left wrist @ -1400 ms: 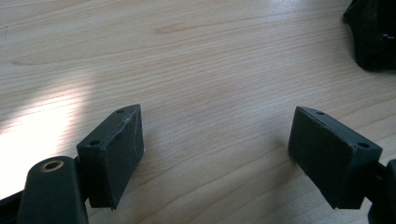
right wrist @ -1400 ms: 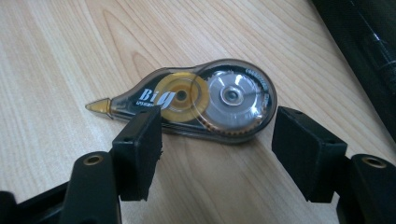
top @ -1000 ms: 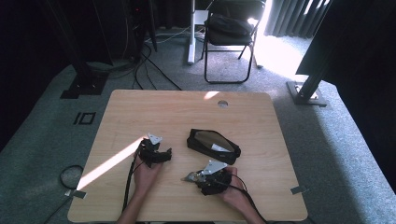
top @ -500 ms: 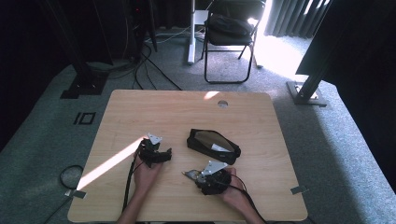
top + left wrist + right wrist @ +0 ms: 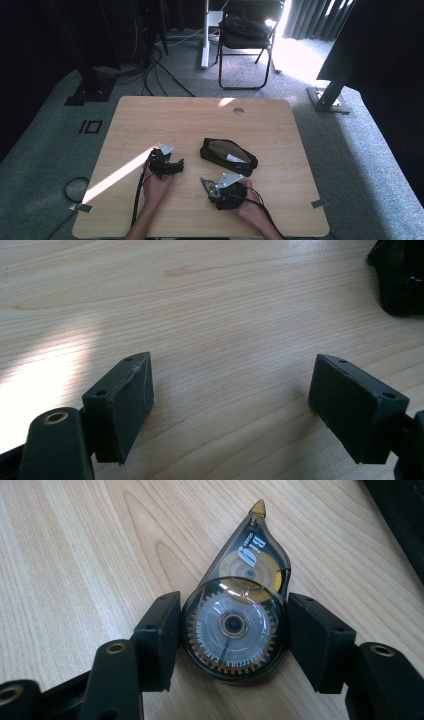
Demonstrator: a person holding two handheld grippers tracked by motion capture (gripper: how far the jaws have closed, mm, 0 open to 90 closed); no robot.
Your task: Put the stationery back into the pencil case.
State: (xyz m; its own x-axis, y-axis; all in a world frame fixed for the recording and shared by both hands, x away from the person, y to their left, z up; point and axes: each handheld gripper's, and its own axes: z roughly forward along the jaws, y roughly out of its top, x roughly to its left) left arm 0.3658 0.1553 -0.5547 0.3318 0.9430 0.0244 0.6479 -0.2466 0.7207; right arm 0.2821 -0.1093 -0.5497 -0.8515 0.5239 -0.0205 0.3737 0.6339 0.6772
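Left gripper point(image 5: 231, 407): jaws wide apart, nothing btwn them, low over bare wood worktop point(image 5: 225, 315). Sun patch at left; black pouch point(image 5: 400, 277) in top-right corner.

The correction tape dispenser point(image 5: 235, 625) carries the word "Big" in white letters near its pointed tip. Around its clear geared wheel runs raised lettering that reads roughly "CORRECTION TAPE"; the rest is too small to read.

Black pencil case point(image 5: 228, 156) lying flat mid-frame on wooden table point(image 5: 190, 120), small white label on its lid. Round cable hole point(image 5: 238, 111) near table's far edge. Black folding chair point(image 5: 247, 37) on grey carpet, upper centre. Cables point(image 5: 160, 70) trailing across floor, upper left. Bright sunlit patch upper right.
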